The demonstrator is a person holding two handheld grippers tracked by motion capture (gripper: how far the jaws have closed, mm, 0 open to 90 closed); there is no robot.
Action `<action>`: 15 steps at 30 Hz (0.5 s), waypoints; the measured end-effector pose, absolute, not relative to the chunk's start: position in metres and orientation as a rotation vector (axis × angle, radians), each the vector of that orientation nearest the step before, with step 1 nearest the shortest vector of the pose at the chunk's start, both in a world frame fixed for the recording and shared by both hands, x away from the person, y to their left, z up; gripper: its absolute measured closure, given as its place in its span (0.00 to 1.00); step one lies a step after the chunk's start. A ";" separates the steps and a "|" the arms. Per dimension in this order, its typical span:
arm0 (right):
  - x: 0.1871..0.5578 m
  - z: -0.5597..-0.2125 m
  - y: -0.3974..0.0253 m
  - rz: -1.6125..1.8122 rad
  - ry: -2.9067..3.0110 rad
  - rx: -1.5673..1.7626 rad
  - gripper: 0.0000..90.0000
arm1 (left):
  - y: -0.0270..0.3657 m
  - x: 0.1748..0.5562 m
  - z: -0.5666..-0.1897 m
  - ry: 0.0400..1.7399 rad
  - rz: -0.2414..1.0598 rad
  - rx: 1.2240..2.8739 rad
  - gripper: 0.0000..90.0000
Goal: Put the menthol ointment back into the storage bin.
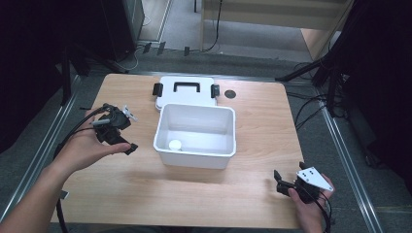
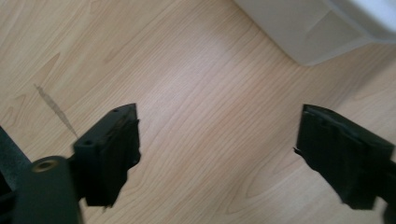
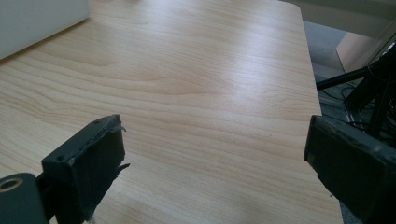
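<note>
Now your left gripper (image 1: 127,141) is wide open beside the white box (image 1: 196,156), and your right gripper (image 1: 281,181) is open too.

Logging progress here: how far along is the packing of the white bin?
Looks done: a small white round object lies inside the open white bin. In hand: nothing; the left tongs and right tongs are both open and empty, apart from the bin. Probably left: the lid lies flat on the table behind the bin, not yet fitted.
</note>
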State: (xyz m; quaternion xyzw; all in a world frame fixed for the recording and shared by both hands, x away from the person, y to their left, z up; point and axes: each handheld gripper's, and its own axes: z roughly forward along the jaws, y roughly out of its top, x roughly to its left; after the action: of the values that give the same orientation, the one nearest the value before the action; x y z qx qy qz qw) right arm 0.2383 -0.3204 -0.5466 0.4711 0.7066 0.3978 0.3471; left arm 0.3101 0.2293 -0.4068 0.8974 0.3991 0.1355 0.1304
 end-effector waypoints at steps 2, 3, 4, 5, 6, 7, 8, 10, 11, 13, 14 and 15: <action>0.238 -0.547 -0.320 1.028 1.834 1.225 0.06 | 0.236 0.303 -0.415 1.177 0.366 2.549 0.01; 0.238 -0.547 -0.320 1.028 1.834 1.225 0.06 | 0.236 0.303 -0.415 1.177 0.366 2.549 0.00; 0.238 -0.547 -0.320 1.027 1.834 1.226 0.06 | 0.243 0.297 -0.420 1.188 0.335 2.476 0.00; 0.238 -0.547 -0.320 1.027 1.834 1.226 0.06 | 0.243 0.297 -0.420 1.188 0.335 2.476 0.00; 0.238 -0.547 -0.320 1.025 1.834 1.227 0.06 | 0.247 0.294 -0.424 1.202 0.331 2.442 0.00; 0.238 -0.547 -0.320 1.025 1.834 1.227 0.06 | 0.250 0.293 -0.427 1.216 0.331 2.421 0.00; 0.238 -0.547 -0.320 1.022 1.836 1.227 0.06 | 0.254 0.290 -0.431 1.225 0.323 2.389 0.00; 0.238 -0.547 -0.320 1.021 1.836 1.226 0.06 | 0.263 0.285 -0.442 1.247 0.325 2.326 0.00; 0.238 -0.547 -0.320 1.021 1.836 1.226 0.06 | 0.263 0.285 -0.442 1.247 0.325 2.326 0.00; 0.238 -0.547 -0.319 1.016 1.837 1.229 0.06 | 0.269 0.280 -0.450 1.256 0.344 2.290 0.00; 0.238 -0.547 -0.319 1.014 1.837 1.229 0.06 | 0.272 0.277 -0.454 1.270 0.366 2.251 0.00; 0.238 -0.547 -0.319 1.011 1.837 1.230 0.06 | 0.276 0.274 -0.457 1.270 0.368 2.218 0.00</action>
State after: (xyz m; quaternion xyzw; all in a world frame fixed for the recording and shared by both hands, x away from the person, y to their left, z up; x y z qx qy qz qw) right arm 0.2382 -0.3192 -0.5467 0.4743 0.7085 0.3898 0.3480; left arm 0.2738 0.2760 -0.4568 0.8256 0.4726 0.1369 0.2763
